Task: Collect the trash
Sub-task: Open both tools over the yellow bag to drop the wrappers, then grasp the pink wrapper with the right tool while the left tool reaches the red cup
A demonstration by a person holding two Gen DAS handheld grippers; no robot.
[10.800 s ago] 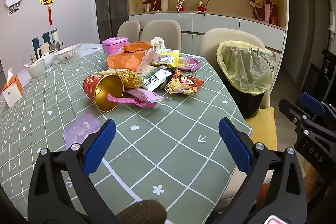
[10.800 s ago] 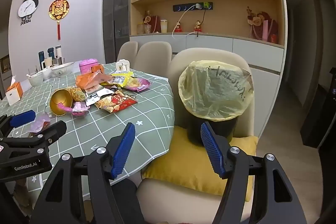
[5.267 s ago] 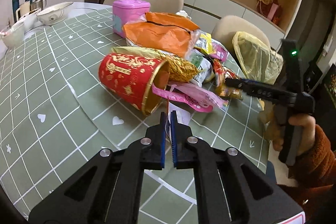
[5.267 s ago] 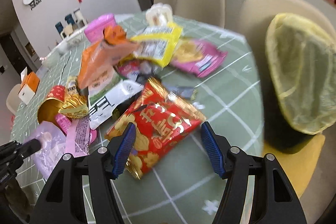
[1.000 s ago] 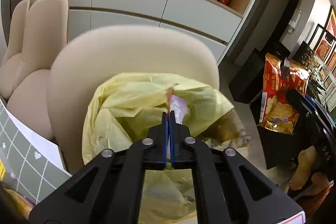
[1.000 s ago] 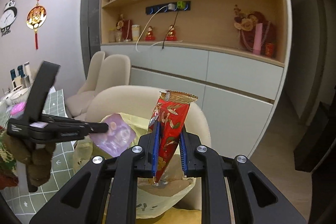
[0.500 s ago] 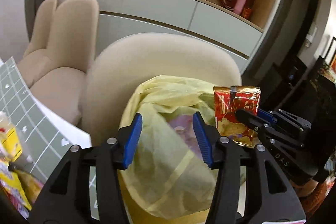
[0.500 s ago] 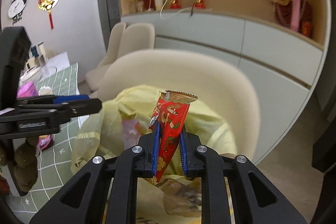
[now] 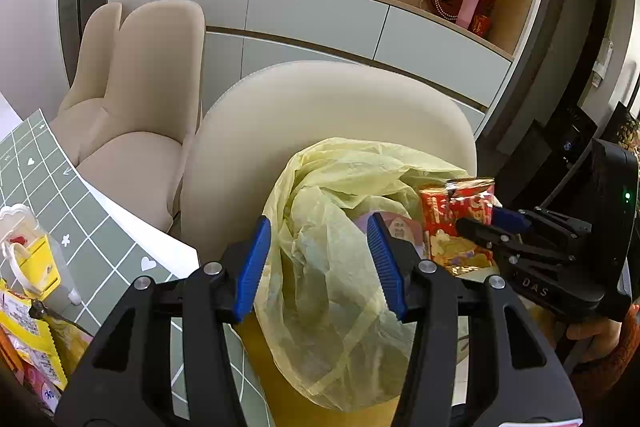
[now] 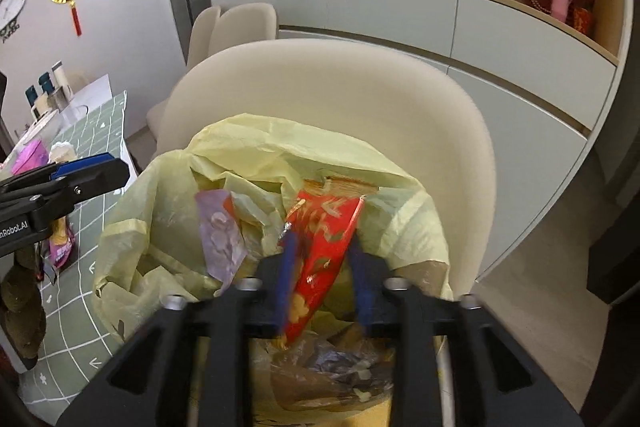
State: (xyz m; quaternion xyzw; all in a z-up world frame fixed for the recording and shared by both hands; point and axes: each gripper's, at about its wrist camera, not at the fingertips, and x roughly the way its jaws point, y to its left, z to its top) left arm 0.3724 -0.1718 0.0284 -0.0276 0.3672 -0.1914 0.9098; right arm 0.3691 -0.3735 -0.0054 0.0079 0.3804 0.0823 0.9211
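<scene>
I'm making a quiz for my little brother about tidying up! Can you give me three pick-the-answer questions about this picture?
1. Where is the pale purple plastic wrapper?
A. On the green checked tablecloth
B. Inside the yellow plastic bin bag
C. On the wooden shelf

2. What colour are the pads on the left gripper?
A. Blue
B. Red
C. White

3. How is the left gripper?
A. Shut on the wrapper
B. Shut on nothing
C. Open and empty

Answers:
1. B, because the wrapper sits in the bag's mouth with yellow plastic around it.
2. A, because both ribbed pads are bright blue on black fingers.
3. C, because its jaws stand wide apart over the bag with nothing between them.
</scene>
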